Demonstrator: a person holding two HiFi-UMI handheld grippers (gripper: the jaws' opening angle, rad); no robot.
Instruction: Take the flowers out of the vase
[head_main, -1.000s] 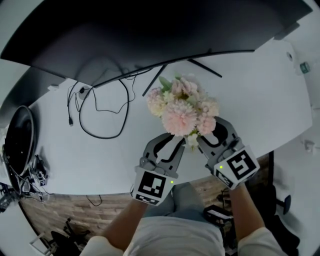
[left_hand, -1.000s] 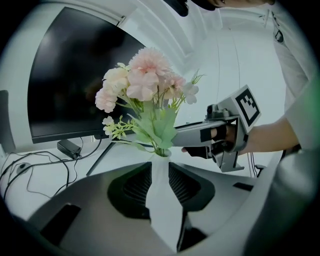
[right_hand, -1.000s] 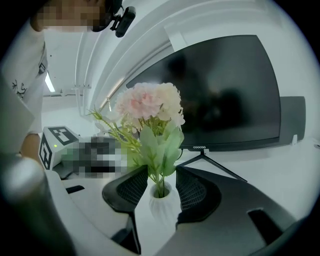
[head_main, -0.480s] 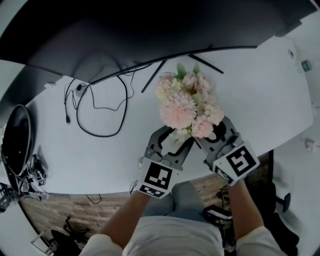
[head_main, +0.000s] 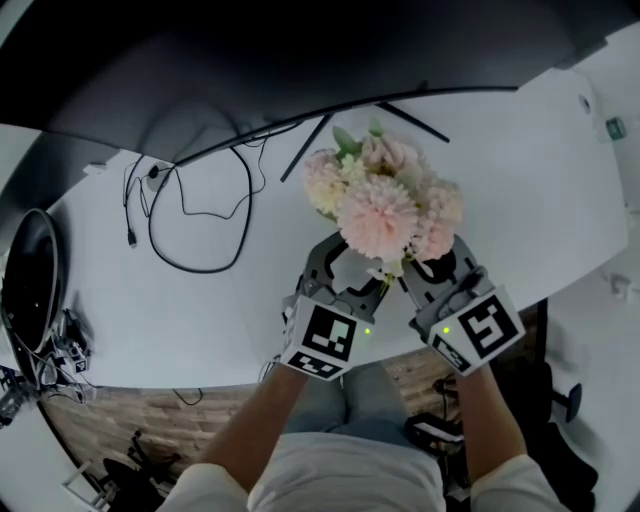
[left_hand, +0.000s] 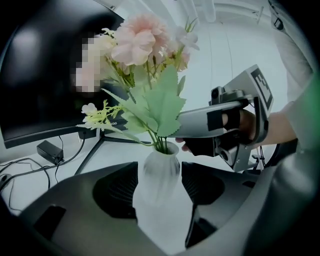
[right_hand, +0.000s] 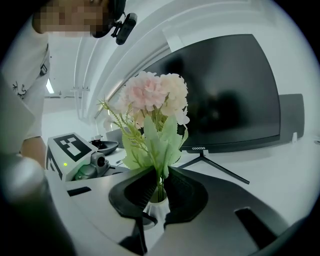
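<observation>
A bunch of pale pink flowers (head_main: 385, 205) with green leaves stands in a small white ribbed vase (left_hand: 159, 175) on the white table (head_main: 520, 200). In the head view the blooms hide the vase. My left gripper (head_main: 352, 264) has its jaws around the vase body, opening, with gaps on both sides (left_hand: 158, 170). My right gripper (head_main: 425, 265) comes in from the right, its jaws closing. In the right gripper view its pads (right_hand: 159, 182) pinch the green stems (right_hand: 159, 189) just above the vase mouth (right_hand: 159, 202).
A large dark curved monitor (head_main: 250, 60) stands behind the flowers, its thin stand legs (head_main: 410, 110) spread on the table. A looped black cable (head_main: 190, 230) lies to the left. A black round object (head_main: 30, 280) sits at the far left. The table's near edge runs just under the grippers.
My left gripper has moved forward and right, and its jaws have spread around the vase. The right gripper's jaws have closed on the stems. The bouquet has shifted a little right.
</observation>
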